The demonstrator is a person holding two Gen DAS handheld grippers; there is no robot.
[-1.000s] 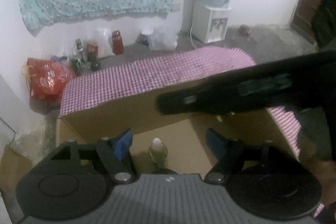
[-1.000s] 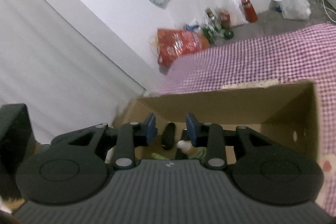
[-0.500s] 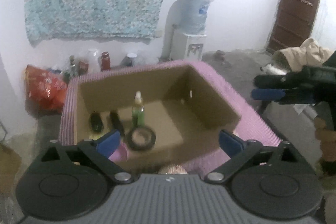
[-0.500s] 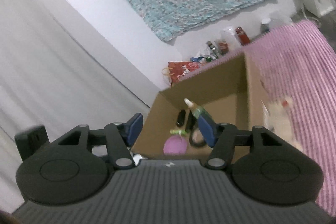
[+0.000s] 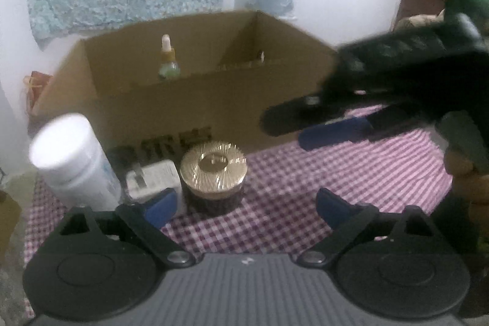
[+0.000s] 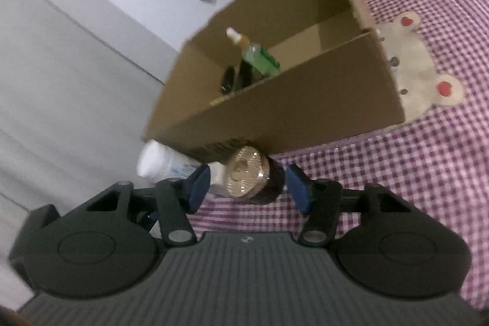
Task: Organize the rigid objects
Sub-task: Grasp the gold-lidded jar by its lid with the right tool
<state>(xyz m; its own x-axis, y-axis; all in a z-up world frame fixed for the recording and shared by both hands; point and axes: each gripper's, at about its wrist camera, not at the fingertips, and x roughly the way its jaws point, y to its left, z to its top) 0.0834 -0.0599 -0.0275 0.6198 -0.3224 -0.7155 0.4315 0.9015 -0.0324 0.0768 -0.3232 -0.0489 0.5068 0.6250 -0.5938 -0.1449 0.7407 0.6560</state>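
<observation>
Gold-lidded jar [image 6: 249, 174] upright on the checked cloth [image 6: 428, 173], against the box [image 6: 275, 118] front, framed dead ahead between the spread, empty fingers of the right claw [image 6: 249, 188]. Left claw [image 5: 244, 208] wide open, empty, farther back. Jar's base hidden; white bottle [image 5: 73, 161] blurred beside it.

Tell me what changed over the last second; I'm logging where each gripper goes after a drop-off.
Both grippers pulled back out of the cardboard box and came down in front of it. The right gripper, jaws open, now straddles the gold-lidded jar without gripping it. The left gripper opened wider and holds nothing. Unchanged: the green bottle stands in the box; the white bottle is beside the jar.
</observation>
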